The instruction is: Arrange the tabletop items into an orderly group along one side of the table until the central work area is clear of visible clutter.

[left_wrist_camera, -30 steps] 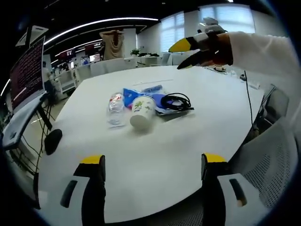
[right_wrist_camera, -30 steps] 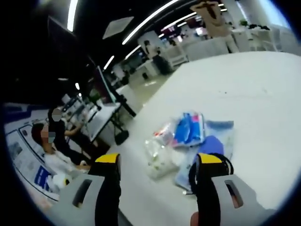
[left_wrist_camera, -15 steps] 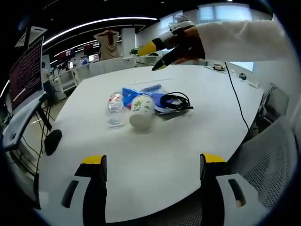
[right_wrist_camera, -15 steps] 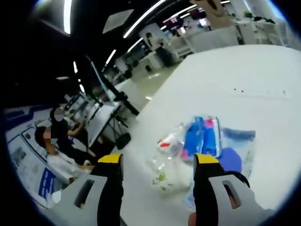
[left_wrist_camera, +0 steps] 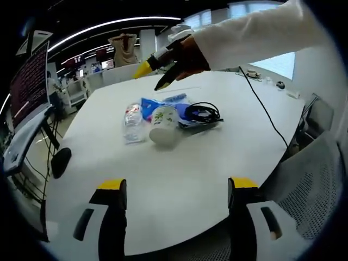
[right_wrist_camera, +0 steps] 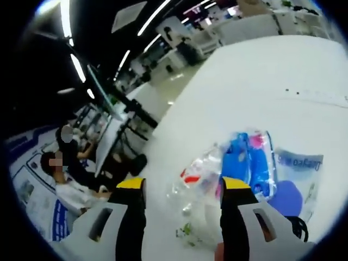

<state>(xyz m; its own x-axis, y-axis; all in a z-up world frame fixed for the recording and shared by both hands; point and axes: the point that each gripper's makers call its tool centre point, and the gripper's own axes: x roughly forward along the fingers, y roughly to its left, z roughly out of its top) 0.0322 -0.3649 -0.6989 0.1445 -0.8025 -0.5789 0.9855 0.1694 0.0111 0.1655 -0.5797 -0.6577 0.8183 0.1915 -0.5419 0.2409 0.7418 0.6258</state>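
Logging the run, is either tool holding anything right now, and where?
Nothing is held. The left tool and right tool are both open, above the table.

Bright ceiling strips, glaring window, strong fisheye bending; right gripper view motion-blurred.

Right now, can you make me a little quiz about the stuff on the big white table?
1. True or false: the paper cup lies on its side.
2. What lies nearest the plastic bottle? A. the black cable B. the paper cup C. the mesh chair
3. Fill in: the right gripper hangs ____ the pile on the table.

Key: 1 true; 2 B; 3 above.
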